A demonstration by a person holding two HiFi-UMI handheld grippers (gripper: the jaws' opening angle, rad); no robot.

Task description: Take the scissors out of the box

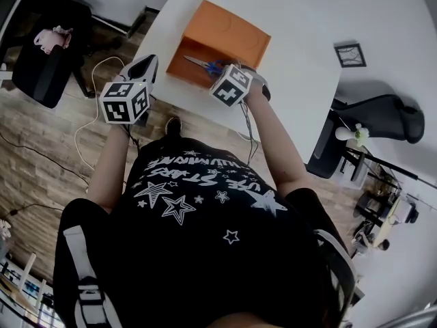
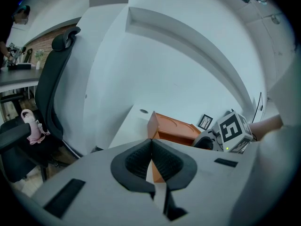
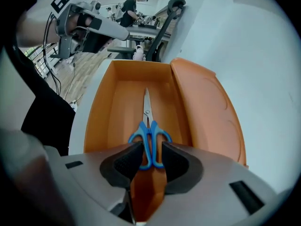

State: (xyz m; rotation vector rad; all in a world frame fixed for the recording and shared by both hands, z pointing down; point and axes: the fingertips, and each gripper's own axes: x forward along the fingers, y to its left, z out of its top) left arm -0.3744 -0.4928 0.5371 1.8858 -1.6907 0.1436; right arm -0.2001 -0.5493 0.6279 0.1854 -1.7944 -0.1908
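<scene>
An orange box (image 1: 179,59) stands open on the white table (image 1: 307,19), its lid (image 1: 235,27) folded back. Blue-handled scissors (image 3: 147,126) lie lengthwise on the box floor, blades pointing away from me. My right gripper (image 3: 150,157) points steeply down into the box, and its pads sit against both sides of the blue handles. In the head view the scissors (image 1: 205,64) show just left of the right gripper's marker cube (image 1: 231,85). My left gripper (image 1: 147,65) hovers off the table's left edge beside the box, shut with nothing between its pads (image 2: 141,159).
A small black-framed square (image 1: 350,55) lies on the table to the right of the box. Black office chairs stand at the right (image 1: 382,115) and far left (image 1: 48,60). Cables (image 1: 89,115) trail over the wooden floor below the table edge.
</scene>
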